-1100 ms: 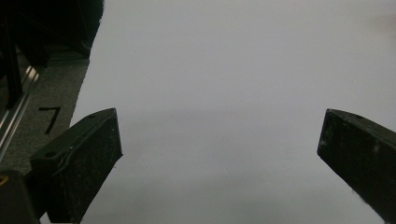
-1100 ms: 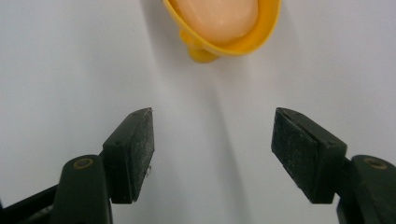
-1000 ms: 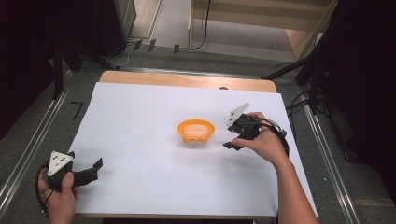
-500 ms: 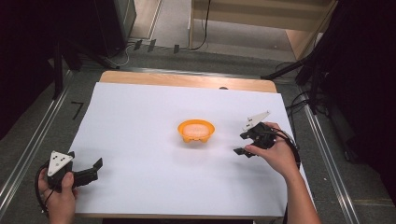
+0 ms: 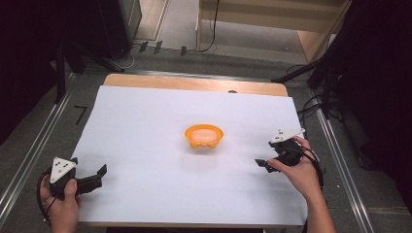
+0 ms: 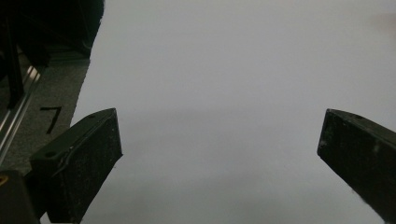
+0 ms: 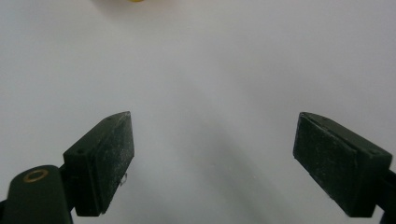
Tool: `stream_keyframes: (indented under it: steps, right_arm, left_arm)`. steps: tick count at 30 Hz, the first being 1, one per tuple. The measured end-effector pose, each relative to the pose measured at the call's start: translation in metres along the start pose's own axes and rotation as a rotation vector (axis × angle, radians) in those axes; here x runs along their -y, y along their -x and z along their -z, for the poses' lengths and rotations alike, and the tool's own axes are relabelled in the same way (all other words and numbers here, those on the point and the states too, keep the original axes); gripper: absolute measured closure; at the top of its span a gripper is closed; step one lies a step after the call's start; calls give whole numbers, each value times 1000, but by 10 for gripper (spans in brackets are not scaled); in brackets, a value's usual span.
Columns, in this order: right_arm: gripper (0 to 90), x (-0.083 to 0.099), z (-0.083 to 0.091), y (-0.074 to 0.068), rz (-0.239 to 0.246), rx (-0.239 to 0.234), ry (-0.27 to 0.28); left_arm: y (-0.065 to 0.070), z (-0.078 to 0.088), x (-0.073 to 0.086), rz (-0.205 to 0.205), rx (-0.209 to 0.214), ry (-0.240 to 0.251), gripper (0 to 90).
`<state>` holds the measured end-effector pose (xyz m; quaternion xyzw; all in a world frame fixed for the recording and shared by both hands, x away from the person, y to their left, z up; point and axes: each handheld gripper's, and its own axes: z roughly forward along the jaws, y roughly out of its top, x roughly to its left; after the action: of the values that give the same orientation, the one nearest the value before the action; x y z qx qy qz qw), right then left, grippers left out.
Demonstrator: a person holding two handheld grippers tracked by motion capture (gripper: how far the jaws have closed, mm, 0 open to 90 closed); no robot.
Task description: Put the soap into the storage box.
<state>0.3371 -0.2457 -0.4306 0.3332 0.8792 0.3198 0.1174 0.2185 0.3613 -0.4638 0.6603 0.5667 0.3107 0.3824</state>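
Handling: orange bowl [image 5: 204, 136] looks light, rigid plastic, slick; pinch its thin rim.
Location: mid white sheet [image 5: 145, 145], well apart from both grippers.
Right gripper [image 5: 263, 165]: jaws just opened, nothing between.
Left gripper [image 5: 98, 175]: spread, empty.

Only the orange bowl's [image 7: 130, 1] edge shows, cut off.
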Motion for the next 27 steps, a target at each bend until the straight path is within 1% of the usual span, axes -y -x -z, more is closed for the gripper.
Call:
stream_keyframes:
  steps: [1,2,4,6,10,12,15,17,18,20,21,27]
  right_arm:
    - [106,4,1,1,-8,4,12]
    - [87,9,3,0,-27,11,24]
    - [66,17,6,1,-54,2,45]
    - [27,25,7,0,-91,9,66]
    - [0,42,11,-2,-135,30,99]
    - [0,51,13,-2,-162,39,121]
    - [0,64,19,-3,-207,81,152]
    - [0,71,23,-3,-232,99,178]
    - [0,75,26,-3,-244,100,189]
    - [0,83,29,-4,-256,113,203]
    - [0,87,31,-4,-259,129,206]
    - [0,113,41,-6,-306,168,264]
  left_arm:
    - [0,0,0,0,-1,0,1]
    - [0,0,0,0,-1,1,1]
    - [0,0,0,0,1,1,1]
    - [0,0,0,0,0,-1,1]
    - [0,0,0,1,0,2,1]
    - [0,1,0,3,-1,2,1]
    - [0,1,0,2,-2,3,1]
    - [0,1,0,2,-3,4,1]
    - [0,1,0,3,-3,4,1]
    - [0,1,0,3,-2,2,1]
    - [0,1,0,4,-3,3,1]
    - [0,1,0,3,-5,5,1]
